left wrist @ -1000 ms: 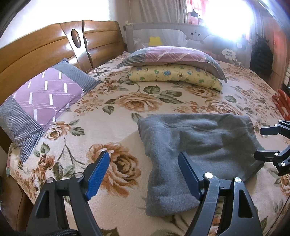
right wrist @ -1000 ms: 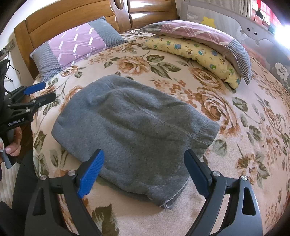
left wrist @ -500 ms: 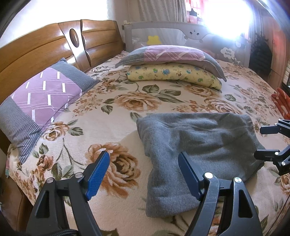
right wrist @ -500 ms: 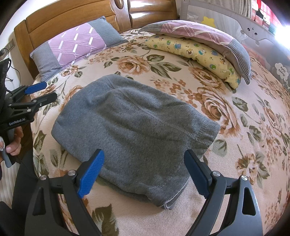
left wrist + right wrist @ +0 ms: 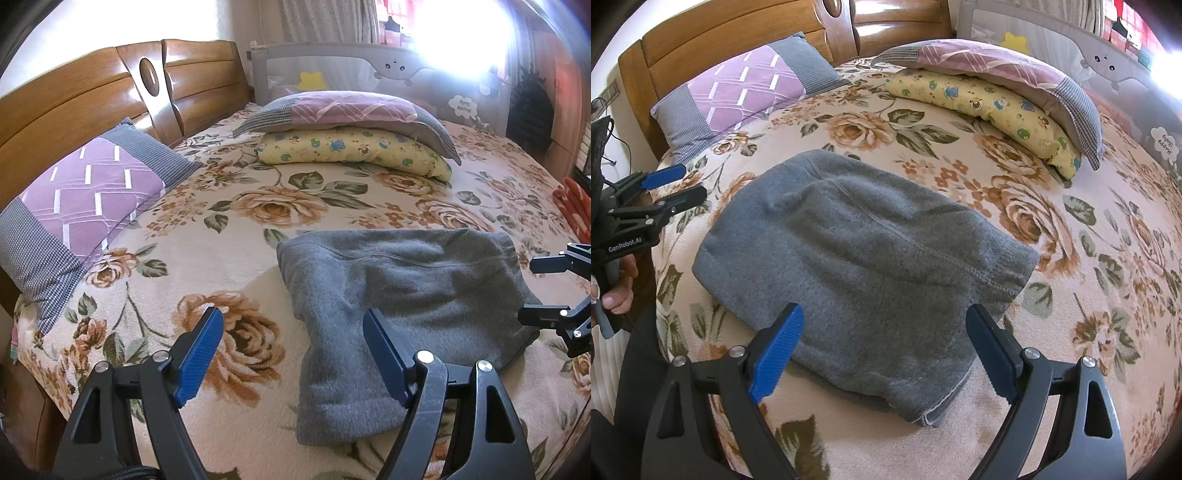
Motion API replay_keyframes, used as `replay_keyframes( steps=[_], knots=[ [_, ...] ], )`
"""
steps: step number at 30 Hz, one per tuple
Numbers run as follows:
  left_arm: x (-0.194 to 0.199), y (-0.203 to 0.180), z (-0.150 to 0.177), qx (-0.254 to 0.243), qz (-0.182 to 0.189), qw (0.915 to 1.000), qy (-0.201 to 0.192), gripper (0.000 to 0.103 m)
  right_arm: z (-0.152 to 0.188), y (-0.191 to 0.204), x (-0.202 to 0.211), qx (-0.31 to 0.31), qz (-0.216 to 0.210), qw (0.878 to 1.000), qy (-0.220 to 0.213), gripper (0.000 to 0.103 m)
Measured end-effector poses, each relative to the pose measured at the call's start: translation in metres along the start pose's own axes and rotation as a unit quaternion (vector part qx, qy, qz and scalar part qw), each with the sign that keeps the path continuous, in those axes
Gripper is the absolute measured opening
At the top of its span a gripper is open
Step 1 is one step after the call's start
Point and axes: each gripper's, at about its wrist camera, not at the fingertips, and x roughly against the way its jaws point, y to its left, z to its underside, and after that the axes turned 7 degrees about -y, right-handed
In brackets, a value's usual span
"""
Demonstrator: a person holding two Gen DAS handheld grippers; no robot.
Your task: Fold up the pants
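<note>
- Grey pants (image 5: 857, 266), already folded into a compact bundle, are seen at the centre of the right wrist frame, lying on the floral bed (image 5: 1089, 229).
- The left claw (image 5: 293, 354) is held wide and empty, low in its frame, beside the bundle's left edge.
- The right claw (image 5: 884, 350) is likewise spread wide with nothing gripped, above the bundle's near edge.
- The folding is judged nearly or fully complete; a last fold or smoothing may be called for.
- Compared with the earlier frames, nothing is seen to have shifted.
</note>
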Motion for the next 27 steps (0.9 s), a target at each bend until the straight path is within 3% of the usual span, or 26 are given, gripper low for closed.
replay_keyframes(
  steps=[27],
  knots=[
    [-0.014, -0.004, 0.004, -0.003, 0.004, 0.9999, 0.013, 0.079, 0.0, -0.002, -0.002, -0.001, 0.001, 1.0, 0.001, 0.09]
  ],
)
